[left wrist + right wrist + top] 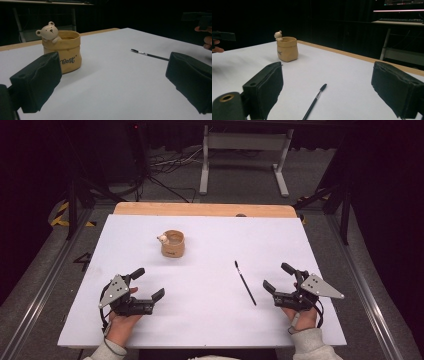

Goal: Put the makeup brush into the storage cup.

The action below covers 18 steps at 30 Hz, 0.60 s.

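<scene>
1. My right gripper (279, 278) is released, and the brush (245, 282) lies flat on the table (210, 320) just beside it; that thin handle could slip between the pads.
2. My left gripper (148, 283), also released, could knock over the cup (173, 243).

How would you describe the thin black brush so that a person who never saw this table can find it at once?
Look at the white table and go to its right half, well right of the tan cup with a small bear on its rim. There, just left of the right hand-held gripper, lies the brush flat on the surface. It is the one long, thin, dark thing on the table.
</scene>
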Each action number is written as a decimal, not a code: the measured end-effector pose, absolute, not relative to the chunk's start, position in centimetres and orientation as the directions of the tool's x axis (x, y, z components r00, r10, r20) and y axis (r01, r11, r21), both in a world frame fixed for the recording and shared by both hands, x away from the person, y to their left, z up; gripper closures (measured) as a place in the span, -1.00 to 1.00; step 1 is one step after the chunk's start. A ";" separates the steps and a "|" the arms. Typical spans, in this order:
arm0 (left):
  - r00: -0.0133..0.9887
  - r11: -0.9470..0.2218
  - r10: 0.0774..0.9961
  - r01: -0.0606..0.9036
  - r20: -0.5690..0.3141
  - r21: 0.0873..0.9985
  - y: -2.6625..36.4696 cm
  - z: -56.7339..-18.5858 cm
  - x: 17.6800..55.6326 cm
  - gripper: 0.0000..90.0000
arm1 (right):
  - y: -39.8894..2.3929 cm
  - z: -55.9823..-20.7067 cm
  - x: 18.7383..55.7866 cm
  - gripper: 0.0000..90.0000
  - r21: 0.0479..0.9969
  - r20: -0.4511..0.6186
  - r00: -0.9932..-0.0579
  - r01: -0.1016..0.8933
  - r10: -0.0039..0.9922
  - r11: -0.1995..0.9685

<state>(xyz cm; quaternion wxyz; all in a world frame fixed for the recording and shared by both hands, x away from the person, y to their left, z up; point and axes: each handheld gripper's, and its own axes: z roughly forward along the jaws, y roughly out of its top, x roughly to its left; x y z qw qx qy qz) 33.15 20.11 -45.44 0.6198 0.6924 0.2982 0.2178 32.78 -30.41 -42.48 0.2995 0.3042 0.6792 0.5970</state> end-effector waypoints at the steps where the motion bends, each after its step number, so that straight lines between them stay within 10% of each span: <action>1: 0.728 -0.049 0.682 0.143 -0.071 0.989 20.2 -45.4 33.2 -0.97 | -30.4 -42.5 32.8 -0.77 0.993 -0.050 -0.637 0.050 0.769 0.106; 18: 0.720 -0.034 0.687 0.161 -0.094 0.986 20.7 -45.5 33.5 -0.98 | -30.0 -41.5 33.6 -0.88 0.987 -0.090 -0.655 0.045 0.751 0.157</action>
